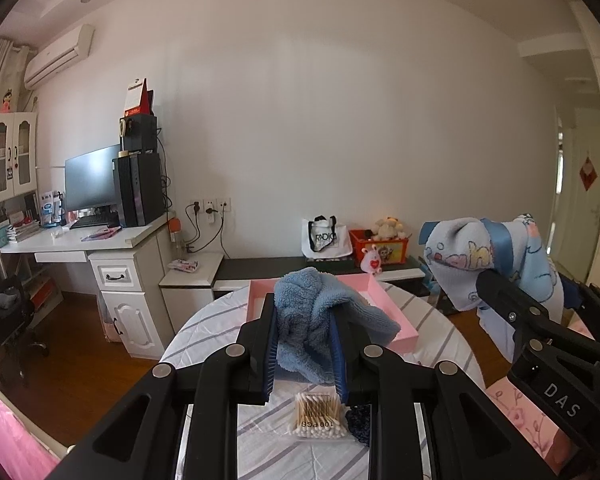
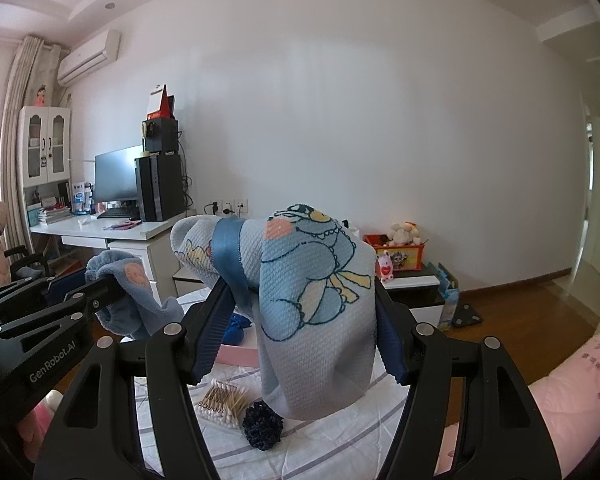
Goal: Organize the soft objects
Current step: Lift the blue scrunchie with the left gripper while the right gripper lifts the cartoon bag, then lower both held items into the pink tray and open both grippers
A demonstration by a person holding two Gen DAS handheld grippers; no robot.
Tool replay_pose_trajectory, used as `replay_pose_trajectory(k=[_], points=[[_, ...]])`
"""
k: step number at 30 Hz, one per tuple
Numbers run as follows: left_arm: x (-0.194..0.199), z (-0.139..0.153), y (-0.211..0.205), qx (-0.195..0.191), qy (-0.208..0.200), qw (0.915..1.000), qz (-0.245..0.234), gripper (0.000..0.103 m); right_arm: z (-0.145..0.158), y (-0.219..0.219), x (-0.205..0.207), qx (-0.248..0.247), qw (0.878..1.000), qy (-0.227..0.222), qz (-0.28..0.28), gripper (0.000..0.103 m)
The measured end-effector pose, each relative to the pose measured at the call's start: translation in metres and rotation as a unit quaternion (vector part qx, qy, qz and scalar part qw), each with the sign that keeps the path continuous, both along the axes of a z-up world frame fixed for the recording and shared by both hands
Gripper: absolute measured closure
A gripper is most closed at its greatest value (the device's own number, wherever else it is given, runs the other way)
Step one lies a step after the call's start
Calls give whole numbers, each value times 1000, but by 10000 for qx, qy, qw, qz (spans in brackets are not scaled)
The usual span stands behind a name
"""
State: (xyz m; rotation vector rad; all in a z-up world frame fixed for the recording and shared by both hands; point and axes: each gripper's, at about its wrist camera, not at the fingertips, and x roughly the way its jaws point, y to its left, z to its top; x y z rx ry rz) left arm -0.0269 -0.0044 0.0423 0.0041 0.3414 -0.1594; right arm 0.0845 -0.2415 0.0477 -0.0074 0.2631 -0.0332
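Note:
My left gripper [image 1: 306, 312] is shut on a fluffy blue towel [image 1: 312, 320] and holds it above the round table, in front of a pink tray [image 1: 400, 320]. My right gripper [image 2: 300, 292] is shut on a pale blue cartoon-print cloth [image 2: 316, 308] tied with a blue ribbon [image 2: 228, 252], held above the table. The cloth and right gripper show at the right of the left wrist view [image 1: 500, 264]. The left gripper and towel show at the left of the right wrist view [image 2: 132, 292].
A round table with a striped white cover [image 1: 204, 336] holds a pack of cotton swabs [image 1: 318, 416] and a dark blue knitted ball [image 2: 262, 426]. A desk with monitor [image 1: 90, 184] stands left. A low cabinet [image 1: 284, 268] with a bag and toy box lines the wall.

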Motion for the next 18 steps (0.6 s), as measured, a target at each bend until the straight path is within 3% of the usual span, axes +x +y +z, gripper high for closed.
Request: replay_pose_trajectory(k=[18], points=[[49, 10, -14, -10, 289, 9996, 44, 83, 1, 2, 31, 70, 9995, 293, -69, 41]])
